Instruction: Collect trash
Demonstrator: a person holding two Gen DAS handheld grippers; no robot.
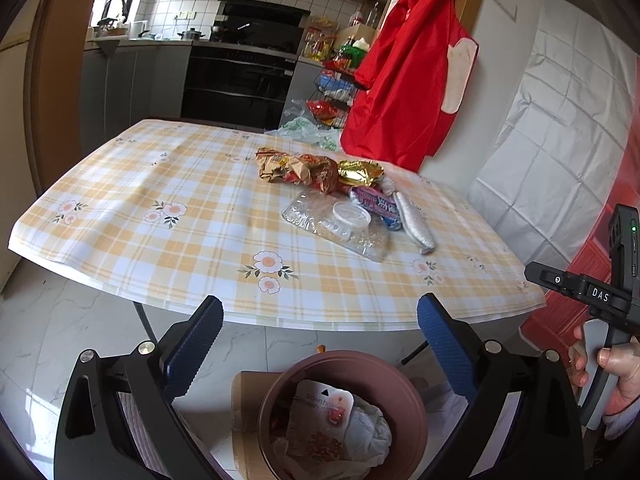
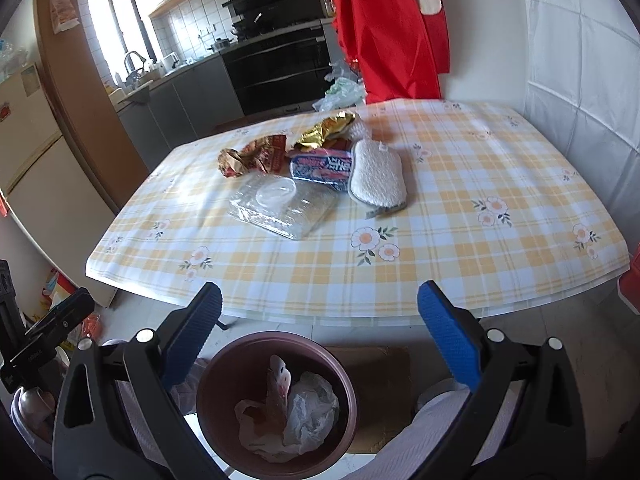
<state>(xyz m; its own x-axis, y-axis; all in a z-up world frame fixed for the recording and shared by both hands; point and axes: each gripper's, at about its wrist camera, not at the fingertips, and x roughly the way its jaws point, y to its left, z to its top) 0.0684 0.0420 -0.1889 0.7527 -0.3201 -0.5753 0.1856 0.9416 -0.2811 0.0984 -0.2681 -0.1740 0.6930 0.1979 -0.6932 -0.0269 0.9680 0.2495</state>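
Note:
A brown round bin (image 1: 342, 412) stands on the floor below the table's near edge, with a printed packet (image 1: 320, 420) and crumpled white plastic inside; the right wrist view shows the bin (image 2: 276, 400) too. My left gripper (image 1: 318, 336) hangs open above it, nothing between its blue pads. My right gripper (image 2: 318, 328) is also open and empty over the bin. On the checked tablecloth (image 1: 180, 248) lie a clear plastic tray with a lid (image 1: 340, 222), crumpled brown wrappers (image 1: 296, 168), a gold wrapper (image 1: 358, 172), a blue packet (image 2: 322, 168) and a white sponge pad (image 2: 378, 176).
A red apron (image 1: 408, 80) hangs by the white wall behind the table. Kitchen counters and a black oven (image 1: 240, 76) fill the back. Flat cardboard (image 2: 380, 372) lies on the tiled floor beside the bin. A person's hand (image 1: 612, 376) holds the other gripper's handle at right.

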